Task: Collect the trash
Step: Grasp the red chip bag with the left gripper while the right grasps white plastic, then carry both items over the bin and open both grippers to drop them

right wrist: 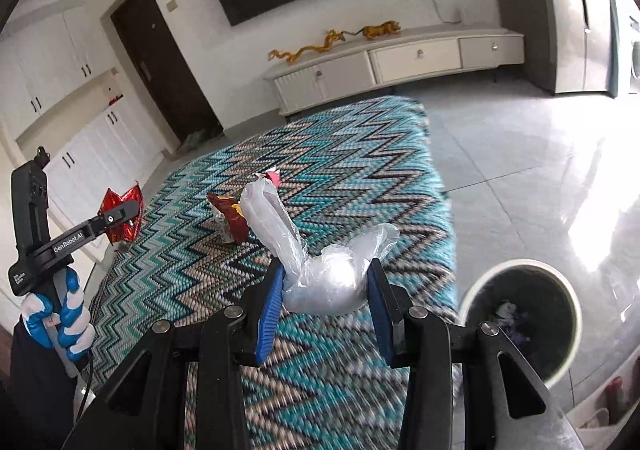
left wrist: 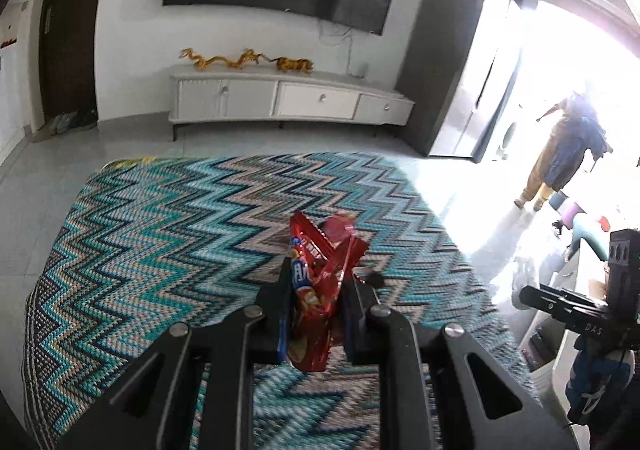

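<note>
- Left tool [left wrist: 314, 282]: pinching a crumpled red snack wrapper [left wrist: 320, 250], lifted off the zigzag rug [left wrist: 168, 218] and held over it.
- Right tool [right wrist: 326, 286]: pinching a clear plastic bag [right wrist: 324, 282] with a knotted tail standing up; the bag sits between both pads, held above the near edge of the rug.
- Trash bin [right wrist: 568, 290]: round, white-rimmed, on the tiled floor to the near right of the right tool; it already holds some scraps, though what they are cannot be made out.
- Remaining litter: a dark red wrapper [right wrist: 230, 216] lies on the rug beyond the bag, with a small pink and white scrap [right wrist: 272, 175] just behind it.
- Step in hand, as judged: carrying both pieces to the bin. Best practice is to bring each tool squarely over the bin mouth before spreading the fingers, right first since it is nearer, and to release low, as light plastic drifts.
- Surroundings: TV cabinet [left wrist: 288, 98] against the far wall carrying golden dragon figures [left wrist: 244, 60]; a person [left wrist: 560, 154] stands in the glare at the far right.
- Obstructions: none seen between the right tool and the bin.
</note>
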